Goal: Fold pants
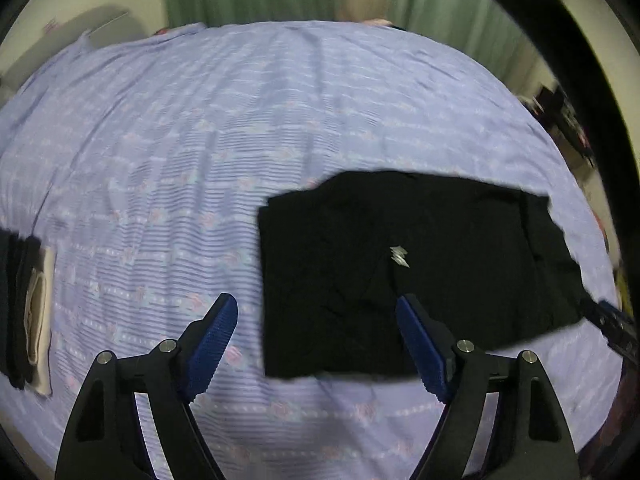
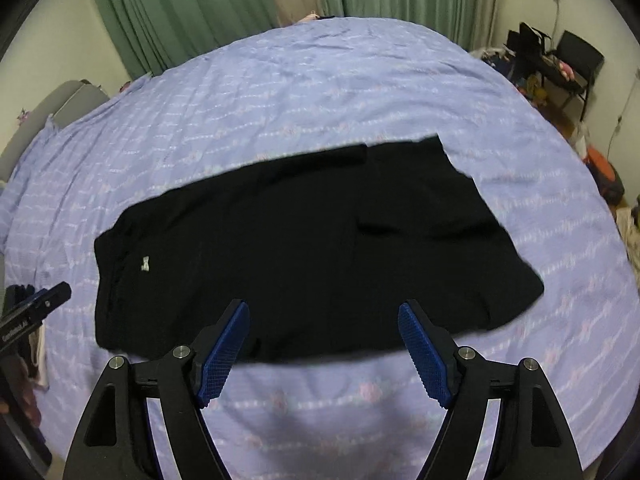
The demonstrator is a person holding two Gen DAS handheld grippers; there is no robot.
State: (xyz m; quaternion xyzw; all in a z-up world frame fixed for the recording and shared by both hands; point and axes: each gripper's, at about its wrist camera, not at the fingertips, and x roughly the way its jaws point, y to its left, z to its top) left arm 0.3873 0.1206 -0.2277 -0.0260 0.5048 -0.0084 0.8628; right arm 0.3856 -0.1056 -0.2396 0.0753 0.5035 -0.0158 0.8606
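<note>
Black pants [image 1: 400,264] lie folded flat on the lilac patterned bed sheet [image 1: 200,140], a small white logo [image 1: 399,256] facing up. In the left wrist view my left gripper [image 1: 316,300] hovers open over the near left part of the pants, nothing between its blue pads. In the right wrist view the pants [image 2: 300,240] stretch across the bed, logo [image 2: 145,263] at their left end. My right gripper [image 2: 323,304] is open above their near edge, holding nothing. Each gripper's body shows at the edge of the other's view.
A stack of folded dark and cream clothes [image 1: 28,312] sits on the sheet at the far left. Green curtains [image 2: 192,8] hang behind the bed. A black chair with bags and clutter [image 2: 560,68] stands by the wall at the right.
</note>
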